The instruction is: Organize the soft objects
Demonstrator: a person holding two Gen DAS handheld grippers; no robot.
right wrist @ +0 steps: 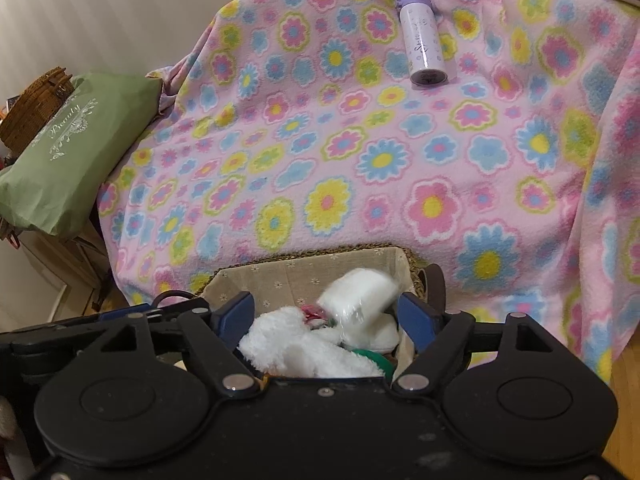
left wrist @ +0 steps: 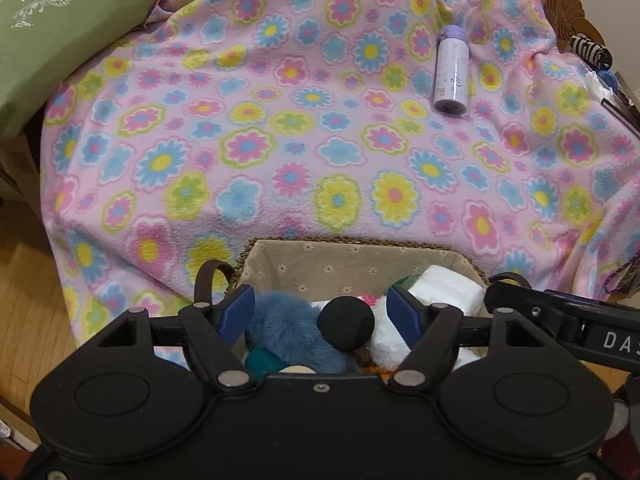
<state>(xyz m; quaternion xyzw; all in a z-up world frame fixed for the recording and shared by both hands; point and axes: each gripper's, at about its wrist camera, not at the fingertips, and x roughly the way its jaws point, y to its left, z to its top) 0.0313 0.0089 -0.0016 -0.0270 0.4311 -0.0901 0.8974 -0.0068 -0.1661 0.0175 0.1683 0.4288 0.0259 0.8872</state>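
A woven basket with beige flowered lining [left wrist: 344, 264] sits against the blanket's front. It holds a blue fluffy toy [left wrist: 280, 328], a black ball [left wrist: 346, 328], a white plush [left wrist: 384, 340] and a white wrapped packet [left wrist: 448, 292]. My left gripper [left wrist: 322, 306] stands open over the blue toy and the ball, its pads clear of both. In the right wrist view the same basket [right wrist: 280, 276] shows the white plush [right wrist: 296, 344] and the packet [right wrist: 360, 296], which looks blurred. My right gripper [right wrist: 326, 312] is open above them, touching nothing.
A pink flowered blanket [left wrist: 320, 140] covers the surface behind the basket. A white bottle with a purple cap [left wrist: 450, 72] lies on it at the far right. A green cushion [left wrist: 48, 40] sits at the left, a wicker basket [right wrist: 36, 112] behind it, and wooden floor [left wrist: 28, 300] below.
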